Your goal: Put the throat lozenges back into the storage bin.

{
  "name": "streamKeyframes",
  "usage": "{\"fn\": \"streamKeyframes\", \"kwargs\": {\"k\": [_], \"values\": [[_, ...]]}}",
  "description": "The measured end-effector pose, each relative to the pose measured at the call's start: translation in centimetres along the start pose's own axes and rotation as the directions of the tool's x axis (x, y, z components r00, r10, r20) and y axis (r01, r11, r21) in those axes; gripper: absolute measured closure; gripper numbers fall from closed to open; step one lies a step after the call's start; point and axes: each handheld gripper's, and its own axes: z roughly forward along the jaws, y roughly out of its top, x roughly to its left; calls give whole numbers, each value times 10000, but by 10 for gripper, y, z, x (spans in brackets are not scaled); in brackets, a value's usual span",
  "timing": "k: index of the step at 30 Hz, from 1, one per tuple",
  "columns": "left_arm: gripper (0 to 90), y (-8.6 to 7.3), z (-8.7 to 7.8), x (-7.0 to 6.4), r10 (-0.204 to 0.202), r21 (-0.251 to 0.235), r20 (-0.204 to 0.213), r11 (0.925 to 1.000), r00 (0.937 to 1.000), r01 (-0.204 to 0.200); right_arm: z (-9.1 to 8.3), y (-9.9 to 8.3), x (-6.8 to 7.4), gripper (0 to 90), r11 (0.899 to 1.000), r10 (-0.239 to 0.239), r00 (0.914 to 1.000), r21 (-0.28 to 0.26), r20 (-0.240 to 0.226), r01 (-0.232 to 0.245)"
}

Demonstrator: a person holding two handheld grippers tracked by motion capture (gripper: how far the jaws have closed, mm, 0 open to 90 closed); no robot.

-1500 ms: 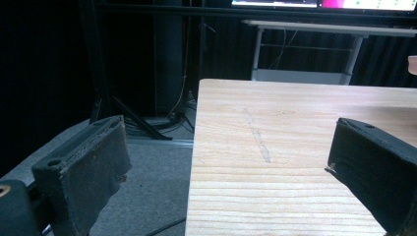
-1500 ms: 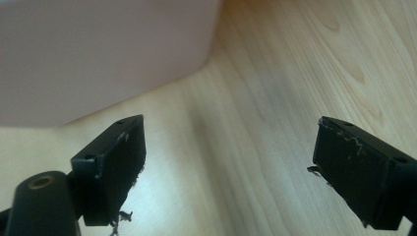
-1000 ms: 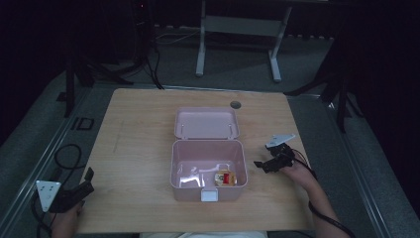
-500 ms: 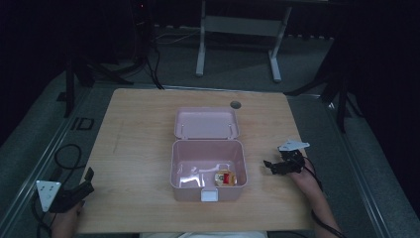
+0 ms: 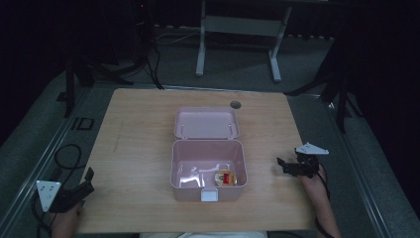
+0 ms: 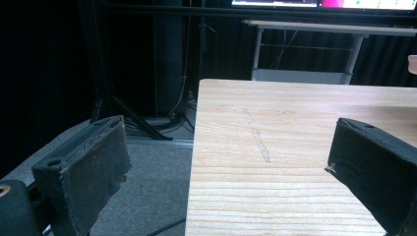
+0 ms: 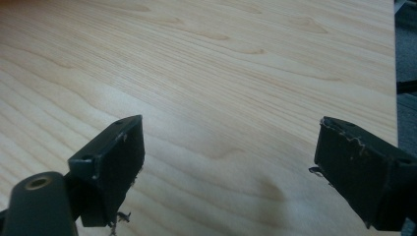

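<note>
a white label (image 5: pixel 208 196) is stuck on the front wall of the pink box (image 5: pixel 208 166), but its writing is too small to be read. the box is set near the middle of the wooden table (image 5: pixel 138 148), with its lid (image 5: pixel 206 122) thrown open and laid flat behind it. inside the box, a small round red and yellow snack (image 5: pixel 224 177) is seen by the front right corner, and a pale thing beside it cannot be made out. the right gripper (image 5: pixel 289 167) is held low over bare wood to the right of the box, well apart from it and near the table's right edge, with its jaws spread wide and nothing between them. the left gripper (image 5: pixel 81 186) is held at the table's front left corner, partly off the edge, with its jaws spread wide too. wide bare wood is left on both sides of the box.
</note>
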Motion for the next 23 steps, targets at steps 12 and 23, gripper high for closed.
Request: {"fn": "streamKeyframes", "kwargs": {"k": [12, 23], "values": [[25, 0, 0, 0, -9, 9, 11, 10000, 10000, 9, -8, -9, -10, 113, 9881, 1534, 9739, -325, 1675, -1501], [25, 0, 0, 1, -59, 1, 20, 10000, 10000, 59, -7, -13, -18, 114, 9830, 1836, 9731, -192, 1389, -1827]]}}
